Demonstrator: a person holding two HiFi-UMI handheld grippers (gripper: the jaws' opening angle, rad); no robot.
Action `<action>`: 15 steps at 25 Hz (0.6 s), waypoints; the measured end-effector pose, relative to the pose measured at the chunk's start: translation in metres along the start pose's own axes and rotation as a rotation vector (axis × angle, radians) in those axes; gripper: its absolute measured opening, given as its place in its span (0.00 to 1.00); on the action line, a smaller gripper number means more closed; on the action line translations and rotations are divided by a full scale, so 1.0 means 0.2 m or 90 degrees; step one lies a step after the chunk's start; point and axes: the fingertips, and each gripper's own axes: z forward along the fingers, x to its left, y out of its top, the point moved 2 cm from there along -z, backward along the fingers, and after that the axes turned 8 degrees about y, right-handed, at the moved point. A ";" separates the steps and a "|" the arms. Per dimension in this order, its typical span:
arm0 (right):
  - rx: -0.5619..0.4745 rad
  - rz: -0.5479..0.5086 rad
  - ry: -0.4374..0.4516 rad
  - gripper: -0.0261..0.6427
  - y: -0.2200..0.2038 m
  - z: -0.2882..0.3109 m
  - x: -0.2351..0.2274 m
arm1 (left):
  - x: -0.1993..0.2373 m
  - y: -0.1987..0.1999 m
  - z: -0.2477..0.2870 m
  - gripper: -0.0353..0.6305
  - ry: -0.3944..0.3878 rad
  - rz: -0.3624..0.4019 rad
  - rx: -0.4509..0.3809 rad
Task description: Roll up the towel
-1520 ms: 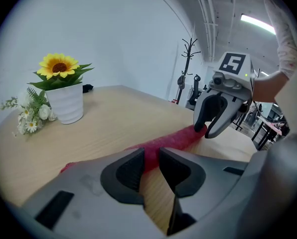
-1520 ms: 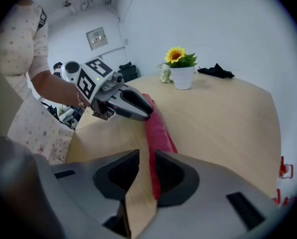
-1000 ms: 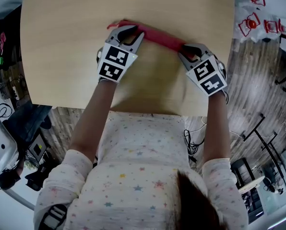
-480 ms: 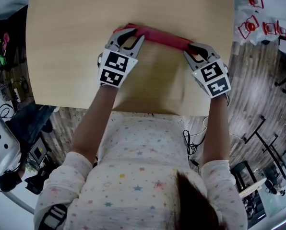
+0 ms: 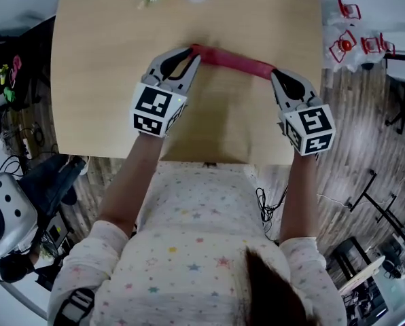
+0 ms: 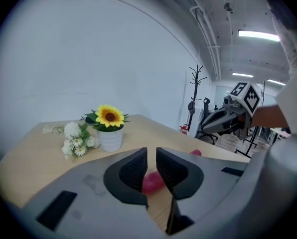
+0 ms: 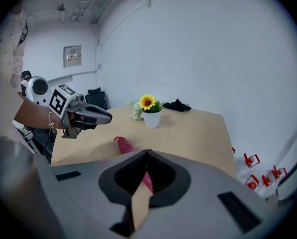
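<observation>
Wood table (image 5: 100, 87). Rolled red towel (image 5: 233, 61) lies on it, between both grippers. Left gripper (image 6: 151, 156) by the towel's left end, jaws slightly apart, just been closing, nothing between. Right gripper (image 7: 147, 152) jaws together, empty. Sunflower pot (image 6: 110, 138) at far edge.

Pale top (image 5: 189, 250), elbow-length sleeves, small pastel stars all over. Dark hair (image 5: 277, 291) over top's right shoulder; black-grey strap (image 5: 73, 305) at top's left shoulder.
</observation>
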 end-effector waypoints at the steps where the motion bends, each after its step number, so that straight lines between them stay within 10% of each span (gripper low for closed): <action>1: -0.019 0.006 -0.009 0.04 0.03 -0.03 0.02 | 0.00 0.03 -0.03 0.14 -0.004 -0.001 -0.012; 15: -0.224 -0.005 -0.160 0.04 0.46 -0.46 0.20 | -0.03 0.37 -0.37 0.08 -0.039 0.009 -0.125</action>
